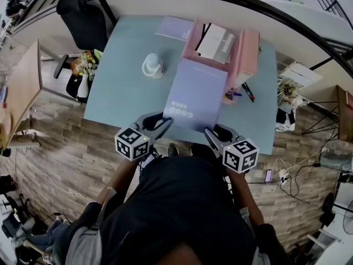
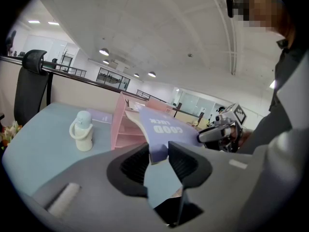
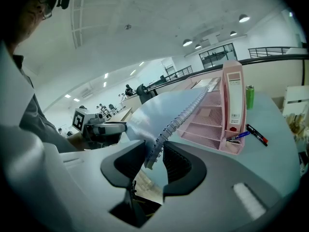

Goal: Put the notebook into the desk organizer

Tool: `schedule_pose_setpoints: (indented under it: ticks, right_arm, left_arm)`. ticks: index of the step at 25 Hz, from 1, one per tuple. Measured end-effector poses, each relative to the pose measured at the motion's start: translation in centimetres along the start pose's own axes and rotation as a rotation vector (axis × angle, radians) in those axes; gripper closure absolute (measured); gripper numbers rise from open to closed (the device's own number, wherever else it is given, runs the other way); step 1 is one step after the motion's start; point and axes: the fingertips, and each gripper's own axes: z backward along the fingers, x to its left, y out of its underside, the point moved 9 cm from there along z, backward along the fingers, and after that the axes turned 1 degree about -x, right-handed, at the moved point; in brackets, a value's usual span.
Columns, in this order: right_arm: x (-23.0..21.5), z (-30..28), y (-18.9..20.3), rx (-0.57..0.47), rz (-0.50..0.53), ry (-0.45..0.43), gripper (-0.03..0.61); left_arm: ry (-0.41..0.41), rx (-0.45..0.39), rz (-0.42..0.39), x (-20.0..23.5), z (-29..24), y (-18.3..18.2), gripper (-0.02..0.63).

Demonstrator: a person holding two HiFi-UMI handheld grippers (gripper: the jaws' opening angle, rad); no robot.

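1 notebook is held up over the near edge of the desk by its 2 near corners. It is light purple, and the white words "GOOD LUCK" are on its cover. Wire rings run down its right side. The cover bends a little in the air.

The left gripper has its jaws squeezed on the near left corner of the notebook. The right gripper has its jaws squeezed on the near right corner, right on the wire rings. Each gripper is only a little way open, just as wide as the notebook is thick.

The far edge of the notebook points at 1 pink desk organizer, which stands by the far right corner of the desk. I cannot tell if they touch. 2 flat things, 1 white and 1 grey, lie in the organizer.

2 pens lie by the organizer's near end, 1 blue pen and 1 red and black pen. 1 white bottle stands toward the left edge. 1 more purple book lies at the far edge. 1 green can stands behind the organizer.
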Motion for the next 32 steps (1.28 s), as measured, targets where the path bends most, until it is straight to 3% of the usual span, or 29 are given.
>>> schedule_pose_setpoints:
  ticks: [32]
  right_arm:
    - [-1.6, -0.4, 4.5, 0.067, -0.018, 0.007, 0.465]
  left_arm:
    - [-0.003, 0.104, 0.043, -0.3, -1.1, 4.4, 0.442]
